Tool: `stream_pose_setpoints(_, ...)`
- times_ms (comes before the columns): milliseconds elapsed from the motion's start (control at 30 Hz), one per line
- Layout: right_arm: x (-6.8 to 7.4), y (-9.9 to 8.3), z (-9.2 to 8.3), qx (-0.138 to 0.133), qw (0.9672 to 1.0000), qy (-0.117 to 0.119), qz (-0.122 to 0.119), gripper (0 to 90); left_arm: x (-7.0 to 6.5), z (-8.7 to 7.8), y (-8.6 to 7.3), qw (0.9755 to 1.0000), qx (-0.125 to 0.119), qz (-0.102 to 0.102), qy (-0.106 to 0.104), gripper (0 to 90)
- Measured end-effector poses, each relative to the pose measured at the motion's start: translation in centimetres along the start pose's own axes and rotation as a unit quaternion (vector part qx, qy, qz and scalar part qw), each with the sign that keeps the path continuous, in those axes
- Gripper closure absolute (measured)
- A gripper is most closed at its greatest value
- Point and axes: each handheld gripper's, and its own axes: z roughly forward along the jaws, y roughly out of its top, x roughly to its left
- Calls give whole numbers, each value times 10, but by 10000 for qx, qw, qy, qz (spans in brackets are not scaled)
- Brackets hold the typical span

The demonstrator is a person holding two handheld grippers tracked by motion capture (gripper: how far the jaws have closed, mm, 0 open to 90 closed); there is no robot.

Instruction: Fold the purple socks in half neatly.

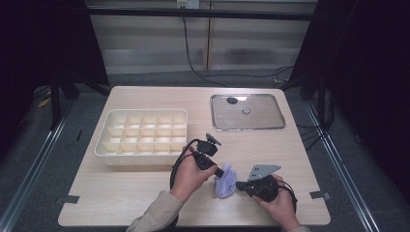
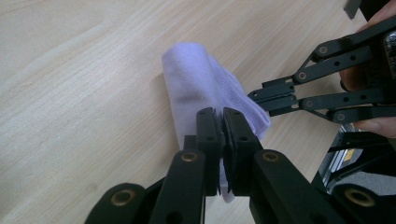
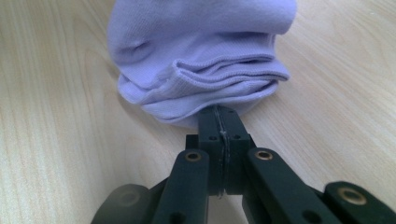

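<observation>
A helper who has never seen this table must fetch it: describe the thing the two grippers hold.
On the wooden table, look at the near edge, in front of the cream compartment box and the metal tray. Between the left gripper and right gripper, both pinching it, sits a folded lilac sock: the one soft, coloured thing there.

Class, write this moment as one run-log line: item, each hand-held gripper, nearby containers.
item: lilac sock on table | left hand-held gripper: shut on sock | right hand-held gripper: shut on sock | compartment box, tray: untouched
</observation>
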Motion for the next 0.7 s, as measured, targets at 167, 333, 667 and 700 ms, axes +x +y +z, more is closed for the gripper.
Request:
stream_pose_setpoints(167, 1, 1, 1, 14, 10000, 13, -20, 895, -1, 1, 1, 10000, 30, 10, 4, 865)
stream_pose_setpoints(333, 2, 1, 3, 29, 10000, 36, -25, 895, -4, 1, 1, 10000, 7, 32, -43, 866)
stream_pose_setpoints(667, 4, 4, 7, -3, 10000, 89, 15, 895, -8, 1, 1, 9999, 10, 84, -54, 868)
stream_pose_setpoints(700, 4, 4, 7, -5, 10000, 85, 17, 895, -9, 1, 1, 10000, 1, 51, -72, 867)
